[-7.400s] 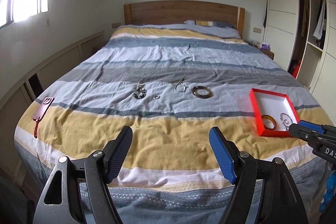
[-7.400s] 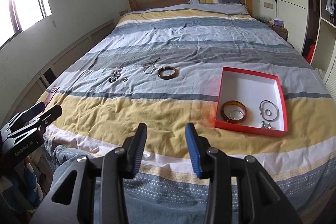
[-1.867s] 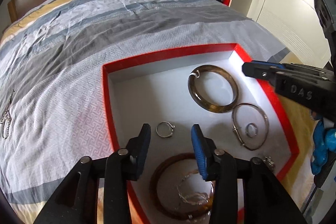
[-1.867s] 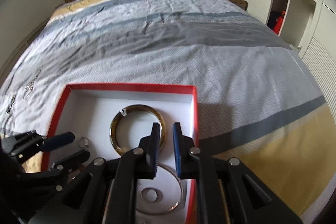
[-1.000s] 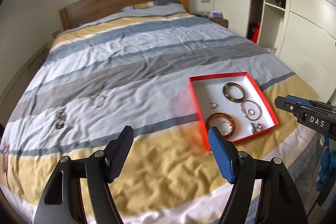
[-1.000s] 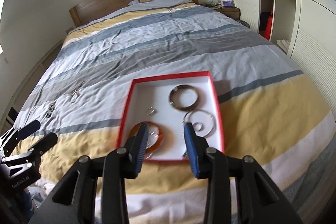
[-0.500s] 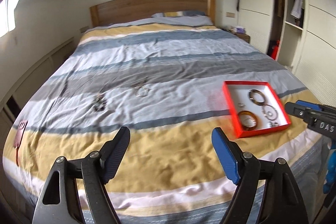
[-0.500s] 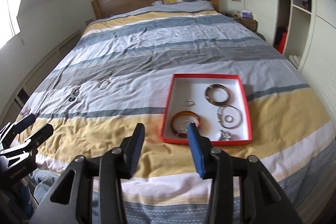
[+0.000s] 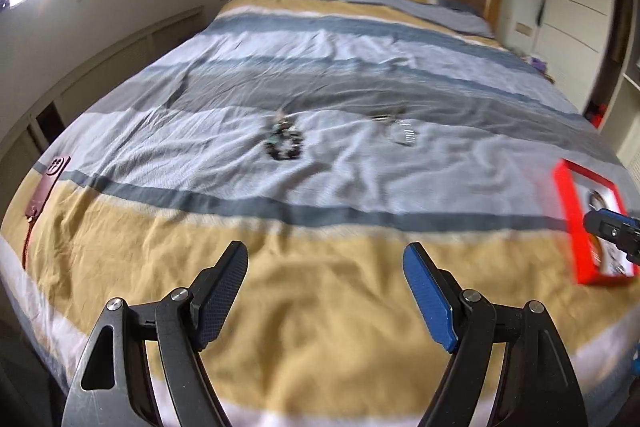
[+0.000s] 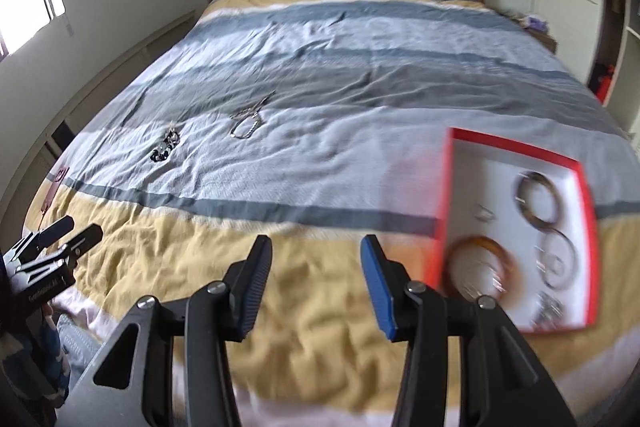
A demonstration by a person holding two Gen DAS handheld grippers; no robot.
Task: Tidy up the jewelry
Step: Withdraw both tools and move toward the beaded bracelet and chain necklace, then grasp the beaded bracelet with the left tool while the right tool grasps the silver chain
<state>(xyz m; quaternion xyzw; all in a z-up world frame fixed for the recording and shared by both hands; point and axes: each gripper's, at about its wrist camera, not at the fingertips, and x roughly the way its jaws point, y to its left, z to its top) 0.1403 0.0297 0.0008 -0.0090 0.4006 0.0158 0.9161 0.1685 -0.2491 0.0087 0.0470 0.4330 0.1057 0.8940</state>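
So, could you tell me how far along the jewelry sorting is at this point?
Mostly done: the red-rimmed white box holds a dark brown bangle, an amber bangle and silver pieces. Both the left gripper and right gripper are open, holding nothing. Left on the striped bedspread: a dark beaded bracelet and a silver chain.

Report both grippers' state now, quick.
Left gripper: open, holding nothing.
Right gripper: open, holding nothing.

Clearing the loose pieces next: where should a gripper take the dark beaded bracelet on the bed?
The dark beaded bracelet lies flat in a loop on the duvet. Probably come from above and pinch one strand across the near rim.
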